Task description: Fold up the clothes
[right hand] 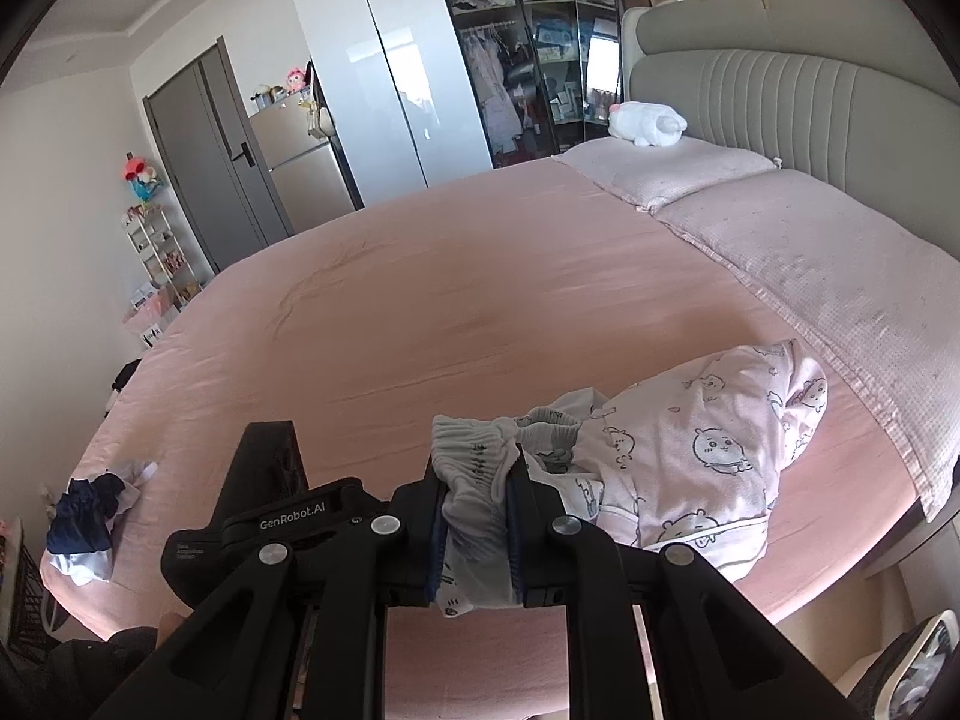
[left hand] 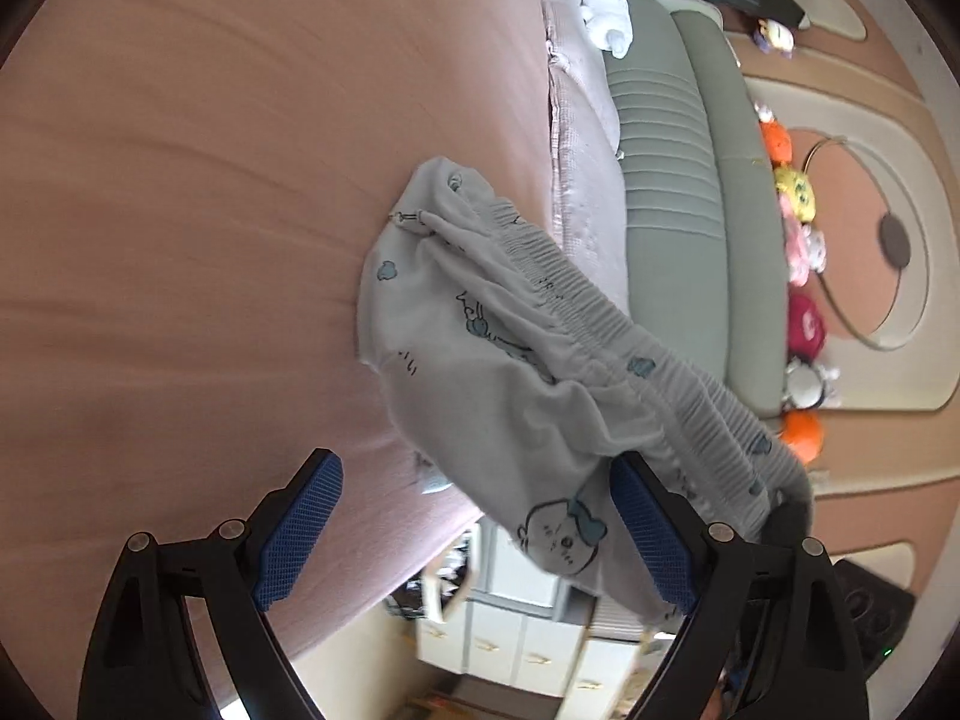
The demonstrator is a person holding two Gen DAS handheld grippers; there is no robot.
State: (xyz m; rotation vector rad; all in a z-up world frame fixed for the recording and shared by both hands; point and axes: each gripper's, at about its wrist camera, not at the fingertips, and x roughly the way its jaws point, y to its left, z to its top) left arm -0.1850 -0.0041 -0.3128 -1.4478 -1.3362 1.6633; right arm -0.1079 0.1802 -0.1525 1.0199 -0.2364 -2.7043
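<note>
At the bottom centre of the right wrist view the right gripper (right hand: 477,531) has its jaws pressed together on the gathered elastic waistband of the white printed shorts (right hand: 474,480), a fold of pale cloth bunched between the blue pads and spilling out below them. In the left wrist view, which is rolled on its side, the left gripper (left hand: 474,525) stands with its jaws spread wide, the blue pads (left hand: 300,534) well apart; the left pad lies over bare sheet, while the right one sits just at the edge of the same shorts (left hand: 480,324), though contact there cannot be made out. The shorts run from the middle of that frame down to the lower right, ruched waistband along their right edge, a cartoon face printed near the bottom. Just past the clamped waistband, at the right of the right wrist view, a pinkish garment with cartoon faces (right hand: 714,450) lies heaped on the pink bed sheet (right hand: 420,312). At the lower left a dark blue and white bundle of clothing (right hand: 90,516) rests near the bed's edge. Farther back lie two pale pillows (right hand: 798,252), one carrying a white plush toy (right hand: 645,123), against the grey padded headboard (right hand: 780,78), with a white wardrobe (right hand: 384,84) in the upper middle
</note>
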